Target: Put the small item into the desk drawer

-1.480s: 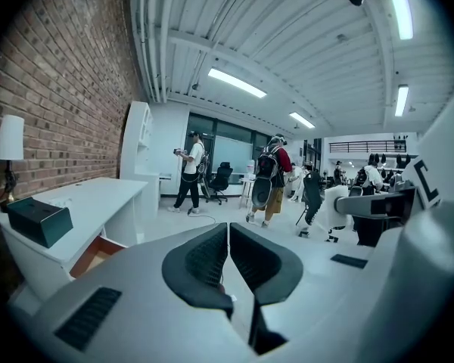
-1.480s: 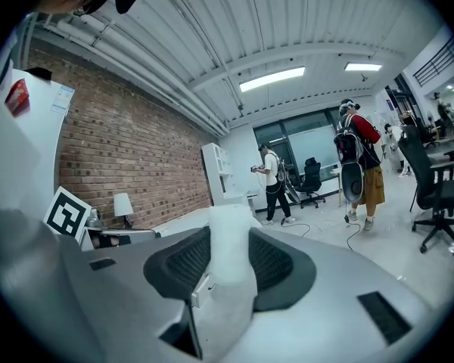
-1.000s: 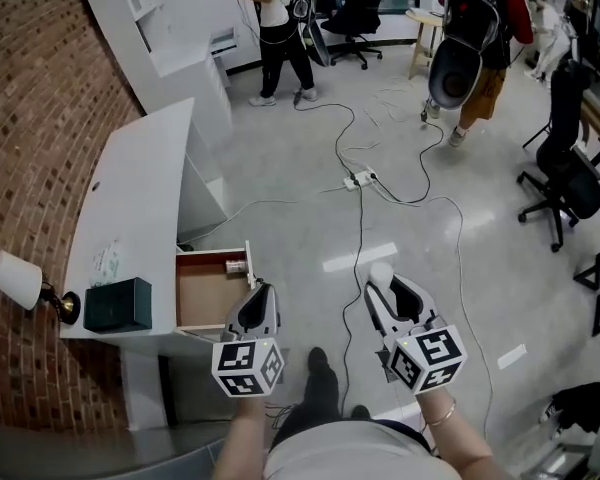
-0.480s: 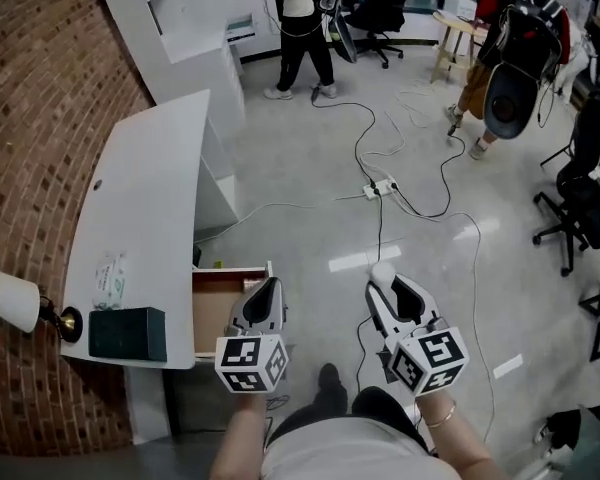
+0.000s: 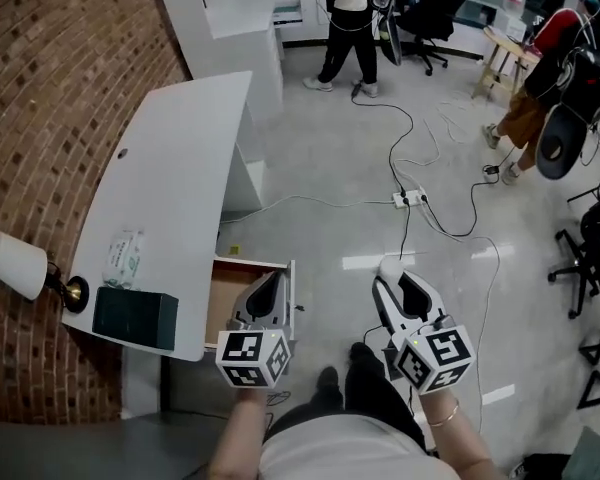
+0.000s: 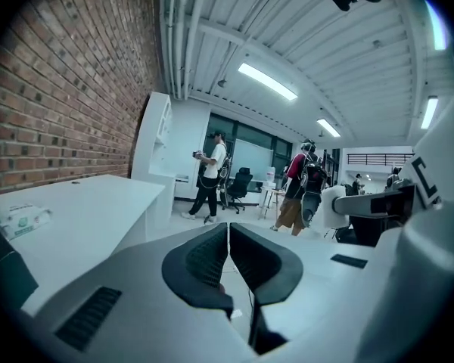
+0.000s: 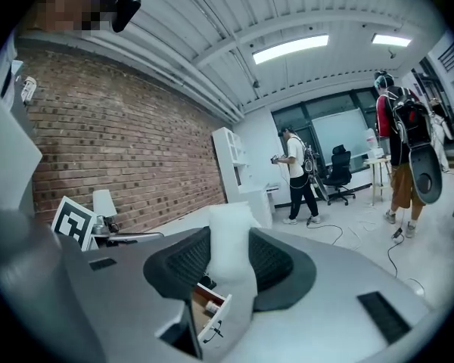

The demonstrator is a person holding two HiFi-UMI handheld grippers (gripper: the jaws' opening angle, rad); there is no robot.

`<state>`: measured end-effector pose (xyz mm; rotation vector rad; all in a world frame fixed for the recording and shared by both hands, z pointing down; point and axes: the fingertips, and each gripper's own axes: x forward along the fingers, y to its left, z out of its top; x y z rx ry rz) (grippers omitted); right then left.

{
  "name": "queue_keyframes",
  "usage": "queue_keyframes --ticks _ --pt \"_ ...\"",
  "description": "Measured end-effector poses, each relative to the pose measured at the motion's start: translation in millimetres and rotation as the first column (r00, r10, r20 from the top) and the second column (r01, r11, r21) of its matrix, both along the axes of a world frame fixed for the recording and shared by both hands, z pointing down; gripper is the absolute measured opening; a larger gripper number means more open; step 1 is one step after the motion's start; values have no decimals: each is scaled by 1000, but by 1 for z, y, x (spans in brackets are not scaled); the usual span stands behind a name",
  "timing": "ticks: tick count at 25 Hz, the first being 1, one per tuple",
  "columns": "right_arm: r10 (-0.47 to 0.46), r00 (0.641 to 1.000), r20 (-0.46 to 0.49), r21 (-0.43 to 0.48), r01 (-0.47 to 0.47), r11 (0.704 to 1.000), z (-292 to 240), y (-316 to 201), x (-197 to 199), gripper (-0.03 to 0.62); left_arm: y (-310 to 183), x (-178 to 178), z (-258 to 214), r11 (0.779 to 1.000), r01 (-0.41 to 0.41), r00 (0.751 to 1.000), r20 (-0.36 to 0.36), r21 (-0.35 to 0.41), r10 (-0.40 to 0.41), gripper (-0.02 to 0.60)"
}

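Note:
The white desk (image 5: 170,188) stands at the left with its drawer (image 5: 228,298) pulled open, brown inside. My left gripper (image 5: 270,284) hangs over the drawer's front edge, hiding part of it; its jaws are shut with nothing between them (image 6: 228,237). My right gripper (image 5: 392,274) is over the floor to the right of the drawer, shut on a small white item (image 5: 386,267). In the right gripper view the white item (image 7: 231,252) stands upright between the pads, and the open drawer (image 7: 216,328) shows below with a small object inside.
On the desk sit a dark green box (image 5: 135,318), a tissue pack (image 5: 125,258) and a lamp (image 5: 15,266). Cables and a power strip (image 5: 412,198) lie on the floor ahead. A person (image 5: 348,23) and office chairs are farther back, and a white shelf unit (image 5: 240,8) stands behind the desk.
The view has swung so that the desk and drawer sit further right and nearer to my grippers. The left gripper now overlaps the drawer's front. Both grippers keep their states.

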<state>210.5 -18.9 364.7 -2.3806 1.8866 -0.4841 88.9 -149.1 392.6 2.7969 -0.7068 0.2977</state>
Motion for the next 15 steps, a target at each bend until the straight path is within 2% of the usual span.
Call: queue_keyframes --ticks 4,9,12,15 --pt "-119 993 1 -1 119 993 1 -40 2 166 -24 -12 2 993 115 993 9 0 -115 29" --pt "-296 955 7 -24 296 955 7 -90 0 166 -49 -36 6 958 287 957 28 -1 -287 29" --pt "-419 908 20 -44 419 907 14 -116 -13 166 -55 -60 9 912 411 911 36 -11 -410 28" --pt "-547 837 27 -60 548 835 24 -138 -36 166 -52 -89 16 848 530 847 44 -17 -529 28"
